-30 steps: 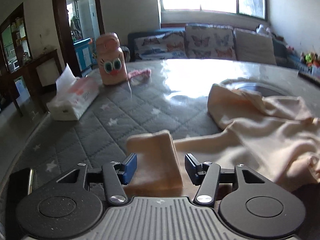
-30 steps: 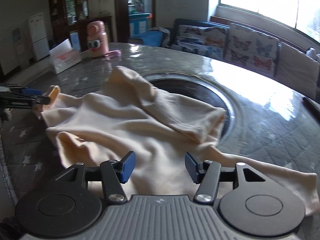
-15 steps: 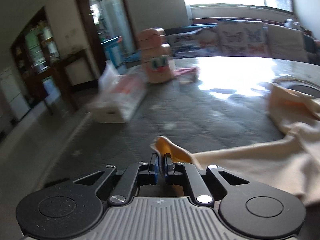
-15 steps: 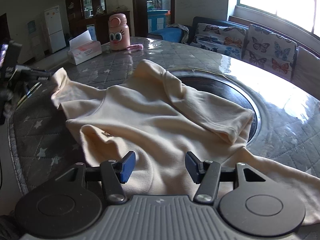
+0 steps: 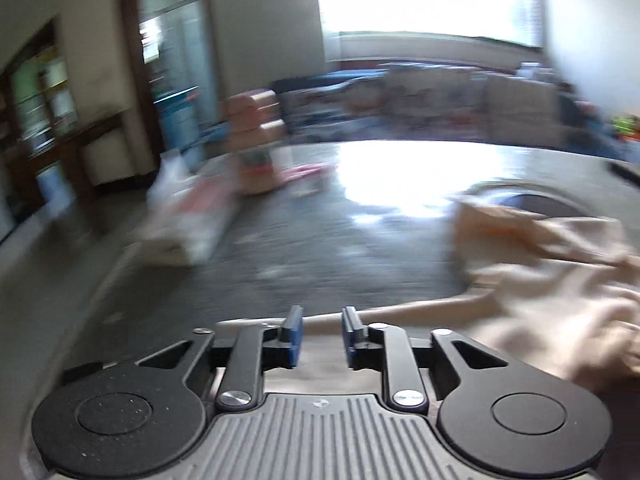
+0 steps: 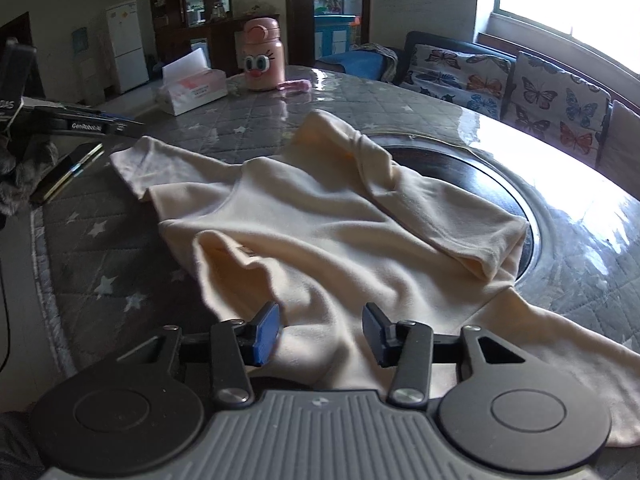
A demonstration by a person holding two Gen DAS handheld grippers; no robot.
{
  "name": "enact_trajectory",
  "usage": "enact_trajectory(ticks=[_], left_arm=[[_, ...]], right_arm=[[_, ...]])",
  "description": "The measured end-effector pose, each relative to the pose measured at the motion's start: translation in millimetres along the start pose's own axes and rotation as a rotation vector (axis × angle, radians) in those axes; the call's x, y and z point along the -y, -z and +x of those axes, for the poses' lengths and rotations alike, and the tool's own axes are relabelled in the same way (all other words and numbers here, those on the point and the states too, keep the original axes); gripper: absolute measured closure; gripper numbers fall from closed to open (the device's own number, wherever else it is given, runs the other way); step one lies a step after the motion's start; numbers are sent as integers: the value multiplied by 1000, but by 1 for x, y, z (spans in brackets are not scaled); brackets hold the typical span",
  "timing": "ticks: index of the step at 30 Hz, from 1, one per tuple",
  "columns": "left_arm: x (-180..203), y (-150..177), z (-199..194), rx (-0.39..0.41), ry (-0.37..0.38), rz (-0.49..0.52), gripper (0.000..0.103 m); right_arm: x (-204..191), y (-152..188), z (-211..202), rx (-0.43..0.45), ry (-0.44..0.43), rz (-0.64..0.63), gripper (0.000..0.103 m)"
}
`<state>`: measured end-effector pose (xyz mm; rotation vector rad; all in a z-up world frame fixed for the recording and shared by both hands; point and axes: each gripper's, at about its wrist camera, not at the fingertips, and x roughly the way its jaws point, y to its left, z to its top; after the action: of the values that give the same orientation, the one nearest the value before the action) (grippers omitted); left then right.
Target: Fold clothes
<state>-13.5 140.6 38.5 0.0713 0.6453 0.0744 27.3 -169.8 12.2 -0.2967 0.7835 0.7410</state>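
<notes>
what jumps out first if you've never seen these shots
A cream garment sprawls crumpled across the grey star-quilted table, right in front of the open right gripper. Behind it, at the far edge, stands a pink bottle with cartoon eyes beside a tissue box. The left wrist view is badly motion-blurred.

A cream long-sleeved top [image 6: 320,236] lies rumpled and spread on the table [image 6: 100,248], one sleeve stretched toward ten o'clock, another toward four, a third fold bunched across its middle
</notes>
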Motion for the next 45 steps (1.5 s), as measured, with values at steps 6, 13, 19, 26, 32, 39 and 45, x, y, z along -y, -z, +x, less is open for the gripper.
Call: enact_trajectory(ticks=[6,13,19,26,32,39,45], left_arm=[[74,4,-14,25,215,144,54],[132,14,-9,21,327,285,53],[143,23,0,-17,356,324,91],[135,30,-23,-21,418,340,100],[133,46,-38,-77,491,376,100],[120,40,-44,-107,546,361,95],[97,11,-40,-49,534,254,93]], right_arm=[[-8,8,-1,-8,7,-42,66],[-9,15,1,-7,20,-46,85],[-4,17,-5,16,30,-25,96],[-7,20,-20,19,25,-47,97],[-18,34,-42,-29,-38,-76,97],[-16,41,-61,-74,-158,-9,94],[16,22,-64,-43,-129,45,90]])
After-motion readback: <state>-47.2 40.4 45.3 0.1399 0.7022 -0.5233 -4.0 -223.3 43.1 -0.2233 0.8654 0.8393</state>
